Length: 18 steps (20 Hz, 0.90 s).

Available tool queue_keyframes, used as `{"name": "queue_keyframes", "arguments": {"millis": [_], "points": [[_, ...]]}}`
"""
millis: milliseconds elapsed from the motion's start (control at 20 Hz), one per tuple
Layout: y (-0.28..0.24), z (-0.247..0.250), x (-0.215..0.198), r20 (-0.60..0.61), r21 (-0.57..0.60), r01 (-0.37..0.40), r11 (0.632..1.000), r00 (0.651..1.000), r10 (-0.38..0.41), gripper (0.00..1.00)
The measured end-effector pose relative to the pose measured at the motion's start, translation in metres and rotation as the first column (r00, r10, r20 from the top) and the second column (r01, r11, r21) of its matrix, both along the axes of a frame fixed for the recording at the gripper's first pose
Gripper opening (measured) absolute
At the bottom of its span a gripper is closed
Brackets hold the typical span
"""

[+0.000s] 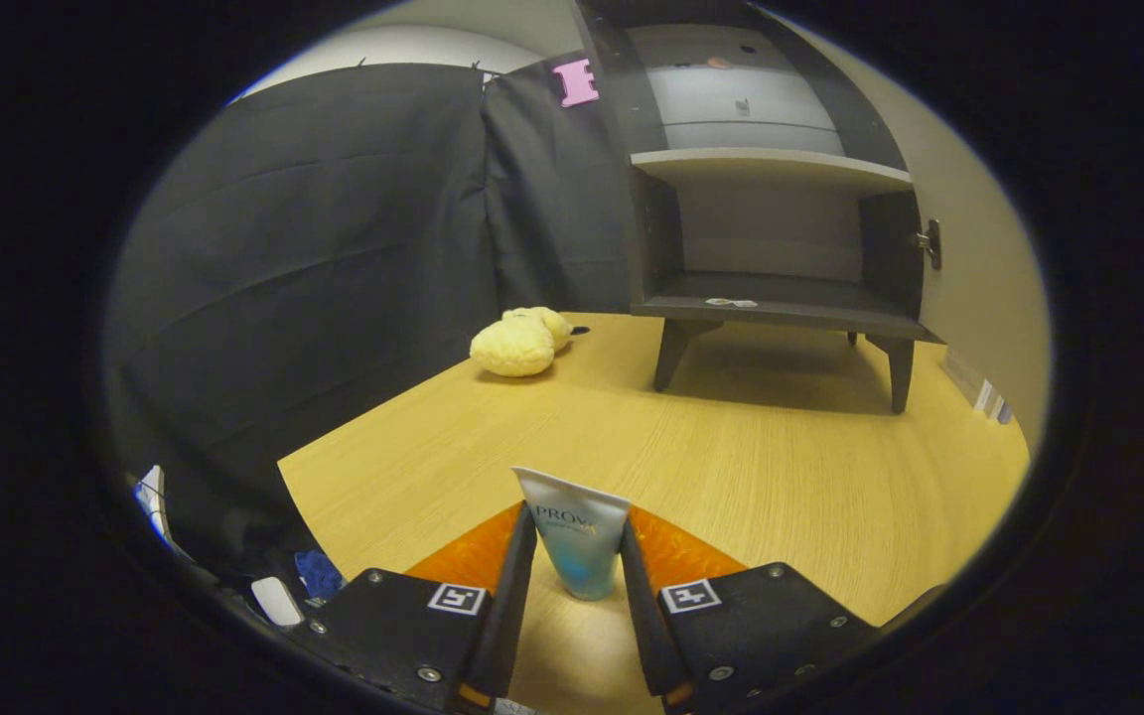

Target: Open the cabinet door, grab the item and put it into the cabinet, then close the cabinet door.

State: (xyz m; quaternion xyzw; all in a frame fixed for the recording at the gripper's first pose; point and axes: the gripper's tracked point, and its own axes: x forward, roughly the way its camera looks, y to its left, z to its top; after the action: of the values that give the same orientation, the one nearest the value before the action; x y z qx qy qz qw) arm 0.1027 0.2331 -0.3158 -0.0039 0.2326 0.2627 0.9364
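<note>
A white-and-blue squeeze tube (577,541) stands upright between my two fingers, cap end down, and both black pads press on its sides. My gripper (577,571) is shut on it, held over the wooden table (781,477). Beyond the fingers, at the table's far side, stands a dark cabinet (781,248) on short legs. Its door (969,258) is swung open to the right, with a metal handle (929,243) on its edge. The lower compartment (771,293) is open, and a small white scrap lies on its floor.
A yellow plush toy (520,343) lies on the table to the left of the cabinet, near the black cloth wall. Left of the fingers, below the table's edge, are some small white and blue items (309,581). Bare tabletop stretches between the fingers and the cabinet.
</note>
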Motion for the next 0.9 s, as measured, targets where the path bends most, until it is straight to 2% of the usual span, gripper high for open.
{"name": "queue_keyframes", "arguments": {"millis": [350,600,900], "points": [[-0.011,0.027,0.009,-0.002,0.027,0.023,0.999,1.0,-0.023,0.48],[-0.022,0.092,0.04,0.065,0.054,0.063,0.997,0.996,-0.066,0.48],[-0.043,0.193,0.102,0.203,0.024,0.135,0.991,0.97,-0.137,0.48]]}}
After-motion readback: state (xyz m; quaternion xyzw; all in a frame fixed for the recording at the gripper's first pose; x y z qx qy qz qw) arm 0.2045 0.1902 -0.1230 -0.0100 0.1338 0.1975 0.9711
